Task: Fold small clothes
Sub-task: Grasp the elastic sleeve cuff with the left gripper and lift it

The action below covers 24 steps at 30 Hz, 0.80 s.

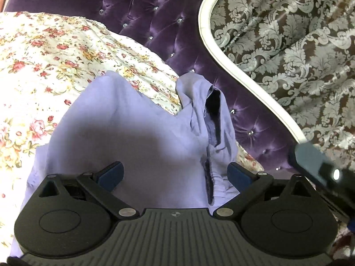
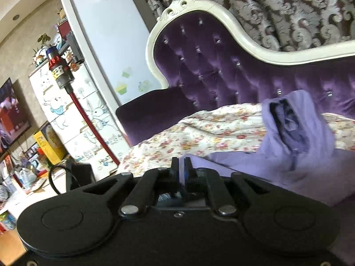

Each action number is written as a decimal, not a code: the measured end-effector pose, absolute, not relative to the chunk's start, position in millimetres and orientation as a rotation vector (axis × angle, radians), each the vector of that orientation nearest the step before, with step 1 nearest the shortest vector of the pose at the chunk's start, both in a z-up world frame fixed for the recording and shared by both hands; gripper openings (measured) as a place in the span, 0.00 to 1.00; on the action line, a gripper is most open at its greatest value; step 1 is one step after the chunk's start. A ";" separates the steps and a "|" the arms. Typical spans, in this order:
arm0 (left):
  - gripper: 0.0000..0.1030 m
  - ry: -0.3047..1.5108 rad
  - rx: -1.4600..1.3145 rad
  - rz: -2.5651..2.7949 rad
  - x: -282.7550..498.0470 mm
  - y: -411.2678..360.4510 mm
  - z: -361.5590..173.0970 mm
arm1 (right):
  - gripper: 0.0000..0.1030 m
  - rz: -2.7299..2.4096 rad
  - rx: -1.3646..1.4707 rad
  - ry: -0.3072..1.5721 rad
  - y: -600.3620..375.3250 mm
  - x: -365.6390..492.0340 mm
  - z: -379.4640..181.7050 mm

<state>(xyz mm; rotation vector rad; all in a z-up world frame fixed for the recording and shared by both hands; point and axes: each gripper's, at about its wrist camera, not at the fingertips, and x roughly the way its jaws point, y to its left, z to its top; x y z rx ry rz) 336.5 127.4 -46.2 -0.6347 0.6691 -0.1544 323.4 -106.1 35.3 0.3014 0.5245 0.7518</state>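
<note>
One small garment [image 1: 124, 133] is before us, a lilac piece of thin cloth, and we judge it light, soft and without any stiffness, so it will sag and slide wherever we do not hold it. It lies on the floral bedspread [image 1: 44, 51] of the bed, in front of the purple tufted headboard [image 1: 155, 11].

In the left wrist view the left claw [image 1: 175, 175] stands wide open and holds nothing; the cloth spreads just beyond and under its blue pads [image 1: 112, 174], and a raised part with a dark opening, perhaps a sleeve or a neck, stands up ahead and a little to the right of it. We think a hem or a seam edge is the best place to take hold, because the double layer there gives the pads something firmer.

In the right wrist view the right claw [image 2: 181, 168] is almost fully closed. The garment [image 2: 288, 146] begins just beyond its tips and extends to the right; whether a thin edge is pinched between the pads we cannot tell.
</note>
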 end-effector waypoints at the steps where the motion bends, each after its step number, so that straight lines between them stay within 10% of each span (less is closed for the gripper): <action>1: 0.99 0.669 -0.630 -0.163 336.6 127.5 -44.4 | 0.15 0.720 0.287 0.511 -116.7 320.7 34.7; 4: 0.99 0.664 -0.636 -0.189 330.1 130.9 -40.8 | 0.18 0.616 0.241 0.470 -153.9 310.3 36.6; 7: 0.99 0.644 -0.674 -0.237 329.6 130.9 -33.4 | 0.43 0.519 0.232 0.474 -194.5 303.7 26.4; 15: 1.00 0.716 -0.687 -0.348 358.7 88.4 -24.4 | 0.54 0.381 0.247 0.525 -244.2 295.6 -7.6; 20: 1.00 0.744 -0.649 -0.370 359.3 64.8 -29.2 | 0.89 0.437 0.387 0.543 -231.2 307.1 -19.6; 24: 1.00 0.764 -0.629 -0.370 355.8 61.6 -31.7 | 0.90 0.410 0.478 0.607 -205.5 337.7 -31.1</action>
